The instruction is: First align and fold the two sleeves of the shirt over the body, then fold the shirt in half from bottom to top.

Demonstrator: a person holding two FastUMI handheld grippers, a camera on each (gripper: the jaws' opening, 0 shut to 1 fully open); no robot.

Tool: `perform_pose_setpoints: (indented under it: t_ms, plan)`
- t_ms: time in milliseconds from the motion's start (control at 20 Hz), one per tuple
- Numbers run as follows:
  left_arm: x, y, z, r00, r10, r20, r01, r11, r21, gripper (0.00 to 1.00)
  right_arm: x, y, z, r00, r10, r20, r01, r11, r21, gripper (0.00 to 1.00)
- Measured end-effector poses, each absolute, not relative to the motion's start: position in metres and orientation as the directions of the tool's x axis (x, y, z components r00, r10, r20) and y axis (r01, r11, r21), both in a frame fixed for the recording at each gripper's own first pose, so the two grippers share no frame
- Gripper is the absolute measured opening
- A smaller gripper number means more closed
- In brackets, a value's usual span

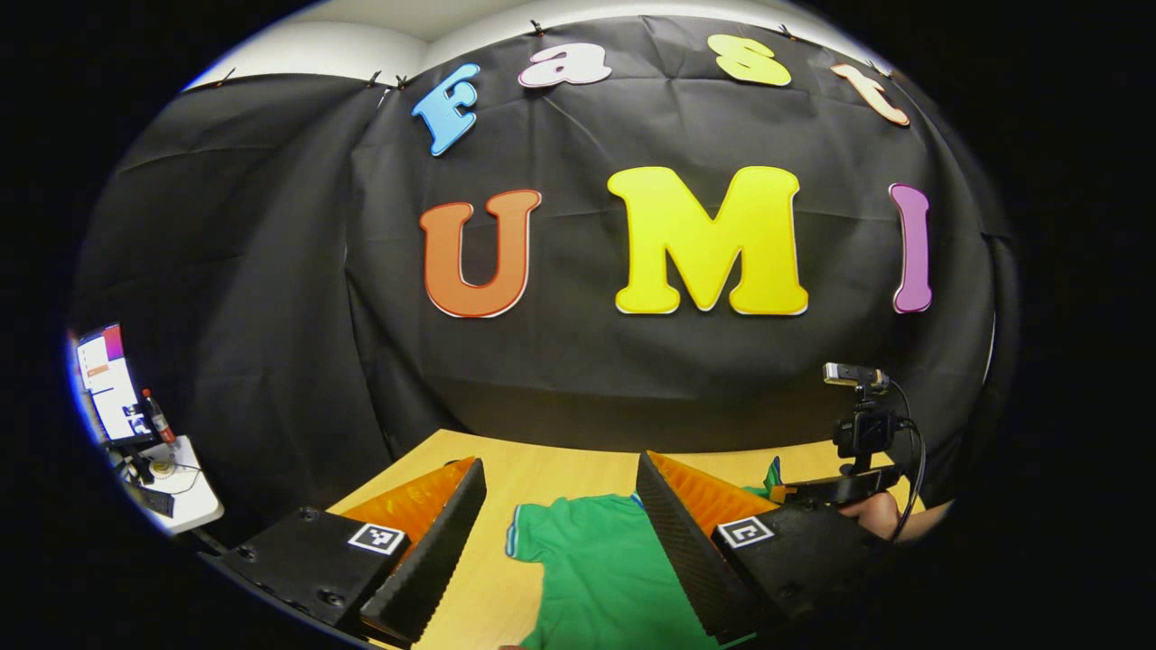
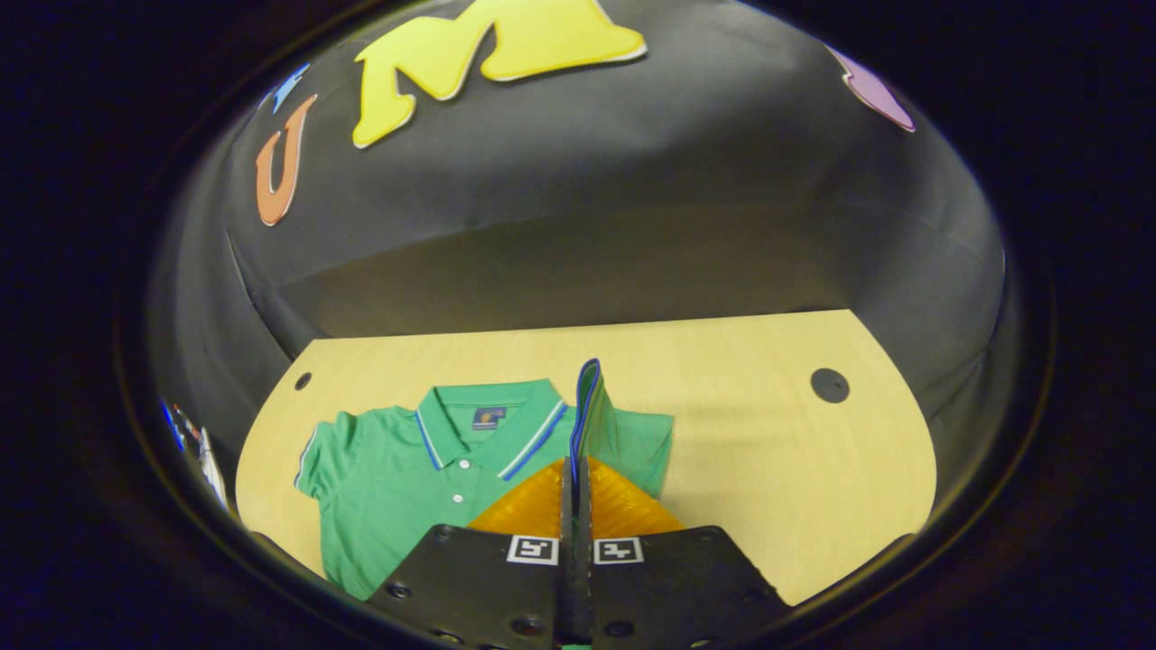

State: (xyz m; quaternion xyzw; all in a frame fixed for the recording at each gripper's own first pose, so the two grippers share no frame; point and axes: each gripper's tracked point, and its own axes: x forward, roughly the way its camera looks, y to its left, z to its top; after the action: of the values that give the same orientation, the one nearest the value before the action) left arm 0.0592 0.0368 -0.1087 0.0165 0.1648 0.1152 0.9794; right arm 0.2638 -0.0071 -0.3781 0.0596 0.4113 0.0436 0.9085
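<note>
tabletop [image 2: 768, 433]: pale wood, black-draped booth
polo shirt [image 2: 406, 469]: flat, collar far
right gripper [image 2: 578, 469]: jaws pinched on right sleeve [image 2: 591, 406] — fold goes leftward over body
left gripper [image 1: 560, 533]: jaws wide, empty — above left sleeve [image 1: 533, 537]

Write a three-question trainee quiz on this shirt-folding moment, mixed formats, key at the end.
1. True or false: the left gripper has its fingers spread open above the green polo shirt.
2. What does the right gripper pinch? A) the collar B) a sleeve edge C) the bottom hem
3. Fill in: the shirt lies on a light wooden ____.

Key: 1 true. 2 B: the fingers are closed on the striped sleeve edge, lifted upright. 3 table.
</note>
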Motion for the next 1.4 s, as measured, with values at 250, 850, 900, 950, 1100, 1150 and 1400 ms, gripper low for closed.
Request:
perform_pose_setpoints:
  t_ms: [250,850,900,950,1100,1150,1400]
  plan:
    - [0.050,0.084,-0.110,0.912,0.253,-0.323,-0.242,0.967,0.074,1.00,0.265,0.034,-0.382,0.658,0.100,-0.747,-0.006,0.992,0.127,0.05]
    - [0.093,0.117,-0.186,0.919,0.041,-0.392,-0.077,0.994,-0.076,1.00,0.198,0.006,-0.218,0.846,-0.006,-0.533,0.042,0.998,0.054,0.96]
    - [0.097,0.121,-0.204,0.903,0.023,-0.428,-0.071,0.993,-0.097,1.00,0.183,-0.002,-0.204,0.856,-0.020,-0.516,0.035,0.999,0.021,0.97]
    - [0.101,0.125,-0.223,0.887,0.010,-0.462,-0.071,0.991,-0.113,1.00,0.168,-0.007,-0.188,0.866,-0.030,-0.499,0.031,0.999,-0.007,0.96]
    - [0.114,0.139,-0.277,0.839,0.003,-0.543,-0.068,0.993,-0.099,1.00,0.123,-0.015,-0.156,0.884,-0.083,-0.459,0.061,0.996,-0.062,0.96]
    - [0.117,0.141,-0.293,0.822,-0.006,-0.569,-0.063,0.993,-0.101,1.00,0.108,-0.019,-0.152,0.881,-0.106,-0.460,0.084,0.994,-0.069,0.96]
    - [0.130,0.152,-0.375,0.733,-0.040,-0.679,-0.068,0.989,-0.132,1.00,0.067,-0.009,-0.148,0.867,-0.108,-0.487,0.097,0.994,-0.048,0.96]
